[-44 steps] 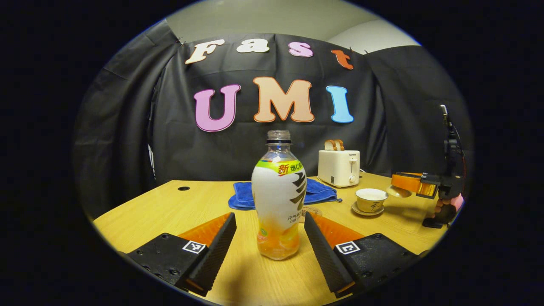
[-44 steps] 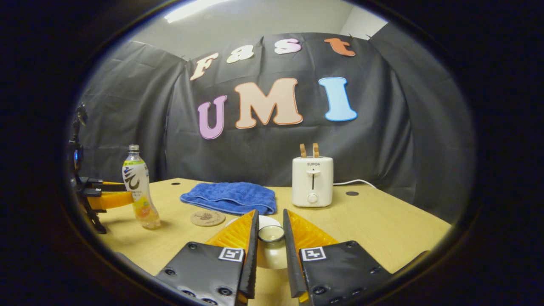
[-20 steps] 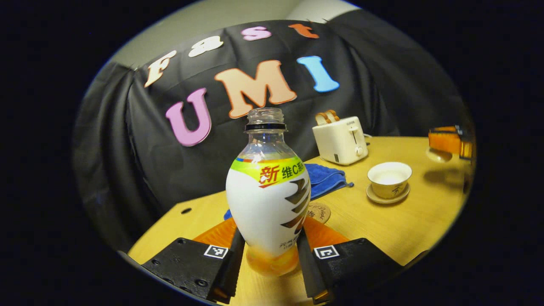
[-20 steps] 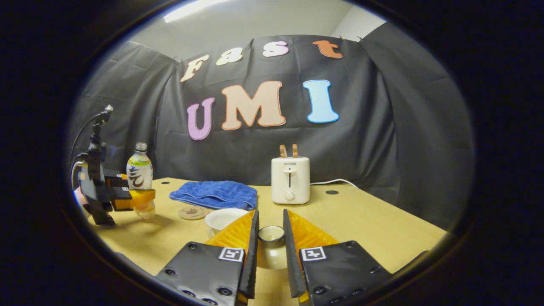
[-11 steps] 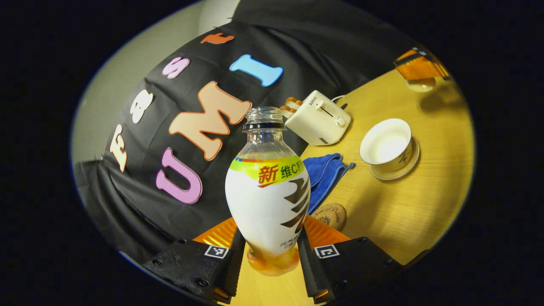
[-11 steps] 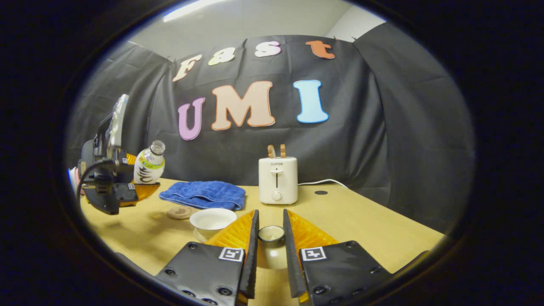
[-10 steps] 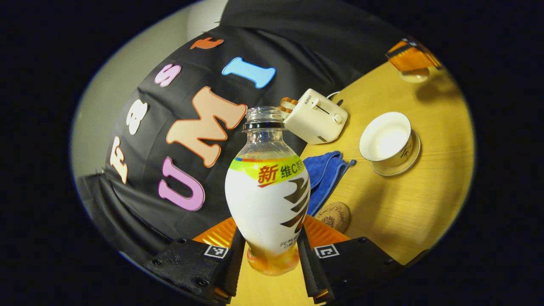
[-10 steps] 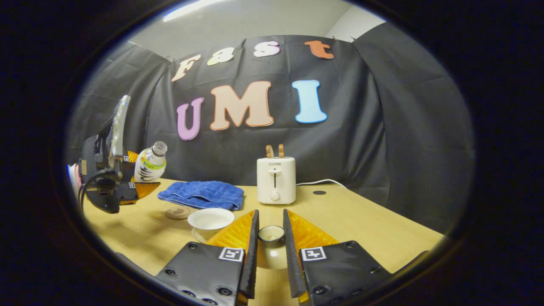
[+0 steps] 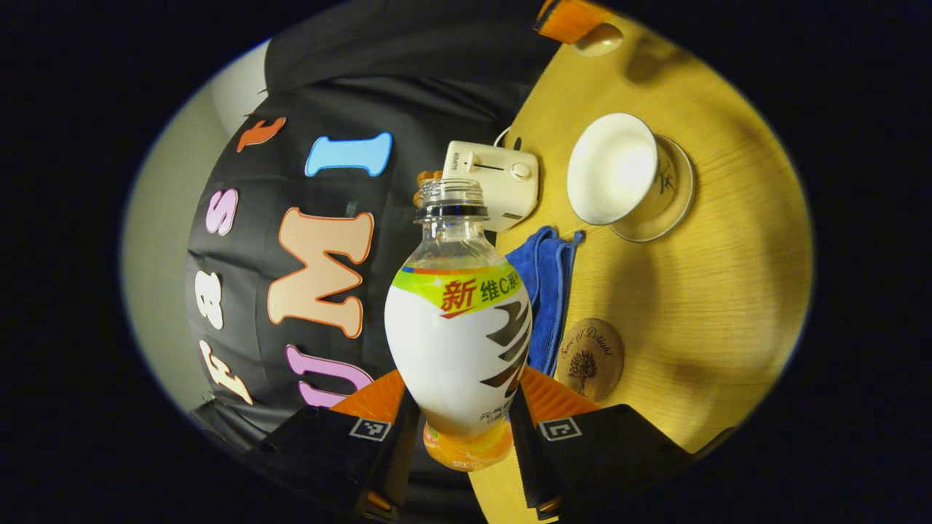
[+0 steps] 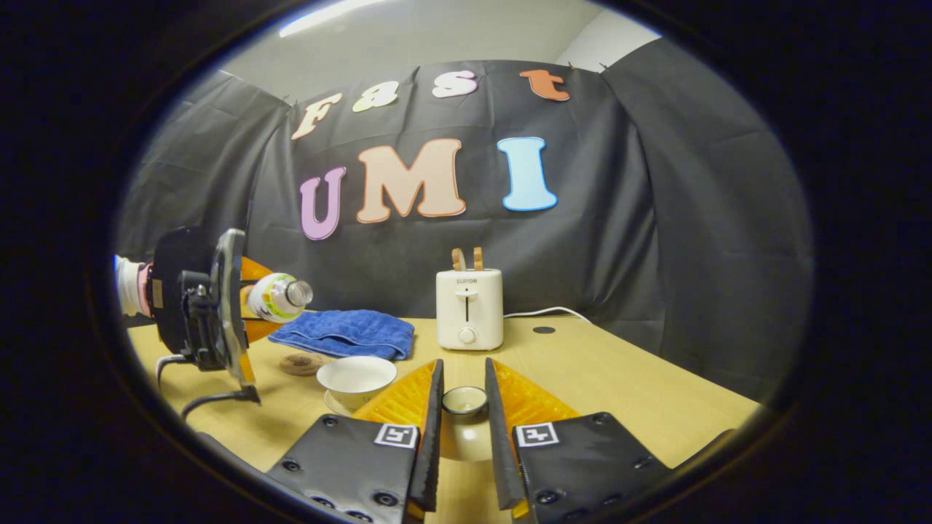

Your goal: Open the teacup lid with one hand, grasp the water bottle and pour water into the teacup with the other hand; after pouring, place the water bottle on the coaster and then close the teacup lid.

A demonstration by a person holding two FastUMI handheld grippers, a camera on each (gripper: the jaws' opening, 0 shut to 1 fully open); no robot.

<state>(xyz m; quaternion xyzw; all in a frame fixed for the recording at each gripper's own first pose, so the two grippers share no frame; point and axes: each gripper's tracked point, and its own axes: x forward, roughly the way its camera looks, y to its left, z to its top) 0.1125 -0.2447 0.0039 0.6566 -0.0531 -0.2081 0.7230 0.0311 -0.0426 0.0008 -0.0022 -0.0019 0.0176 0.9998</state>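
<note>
In the left gripper view, our left gripper point(image 9: 460, 429) clamps the water bottle point(image 9: 459, 342), capless, its base hidden between the fingers; the open teacup point(image 9: 611, 169) sits on the tabletop point(image 9: 713, 291) beyond the coaster point(image 9: 589, 358). In the right gripper view, our right gripper point(image 10: 463, 429) grips the teacup lid point(image 10: 464, 404), partly hidden.

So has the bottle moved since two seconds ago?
Yes. The bottle has been lifted off the table and tipped sideways, its mouth now pointing toward the toaster.
</note>
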